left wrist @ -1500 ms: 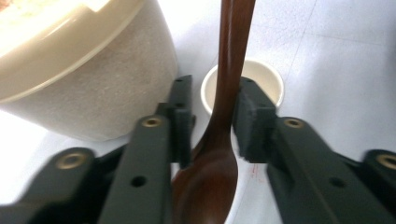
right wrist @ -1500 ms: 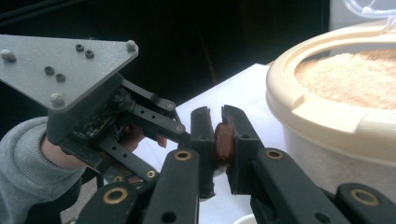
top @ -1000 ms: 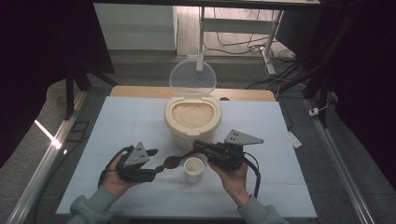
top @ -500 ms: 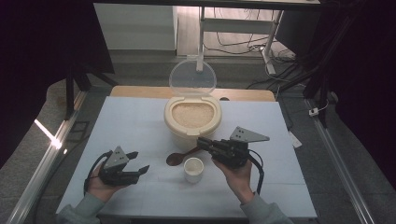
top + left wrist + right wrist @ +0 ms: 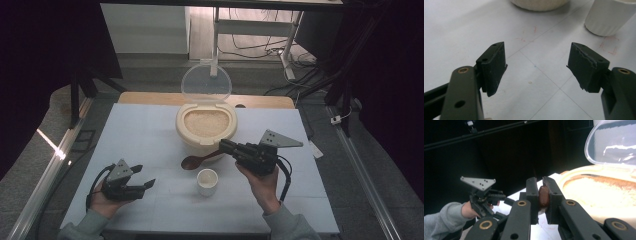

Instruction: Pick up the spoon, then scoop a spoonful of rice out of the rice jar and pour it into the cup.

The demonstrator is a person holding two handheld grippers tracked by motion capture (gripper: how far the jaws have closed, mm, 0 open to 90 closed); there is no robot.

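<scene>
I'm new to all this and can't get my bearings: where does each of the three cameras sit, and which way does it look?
High view: above the person's side, looking forward and down at the table; both forearms and grippers show.
Left gripper view: on the left gripper, facing the tabletop past its open jaws.
Right gripper view: on the right gripper, looking along jaws shut on the wooden spoon toward the rice container; the other hand shows.
Shared: the white cup shows in the high and left gripper views.
</scene>
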